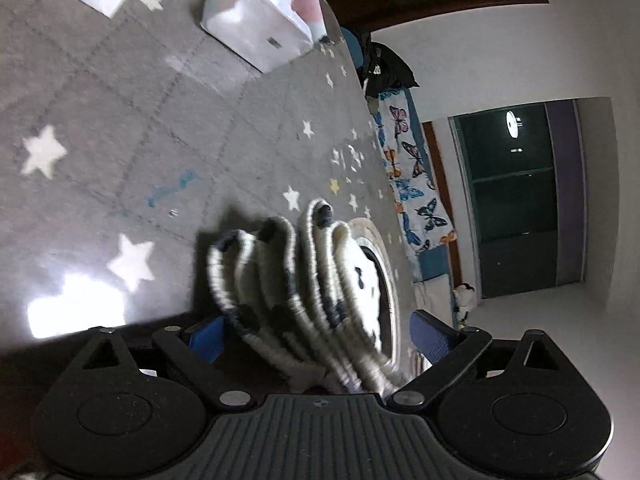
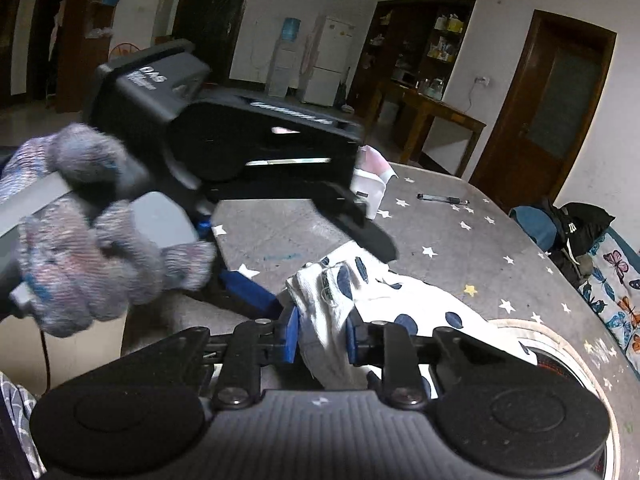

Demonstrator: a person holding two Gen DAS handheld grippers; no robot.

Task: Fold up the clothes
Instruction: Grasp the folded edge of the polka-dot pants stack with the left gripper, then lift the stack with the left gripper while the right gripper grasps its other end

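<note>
Right wrist view: the right gripper (image 2: 322,338) pinches a bunched fold of the white, dark-spotted garment (image 2: 400,292) on the table (image 2: 460,240) — soft, light, floppy; grip hems. The left gripper (image 1: 316,336) gapes wide around bunched cloth, unclamped.

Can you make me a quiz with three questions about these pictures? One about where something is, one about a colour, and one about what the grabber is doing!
1. Where does the pen lie?
A. on the starry grey tablecloth
B. on the floor
C. in a cup

2. What colour are the dots on the white garment?
A. red
B. dark blue
C. green

3. How do the right gripper's jaws stand?
A. wide open and empty
B. shut on the garment
C. shut on a spoon

Answers:
1 A, it rests flat among the stars.
2 B, dark blue ovals dot the white cloth.
3 B, both blue pads pinch the bunched cloth.
</note>
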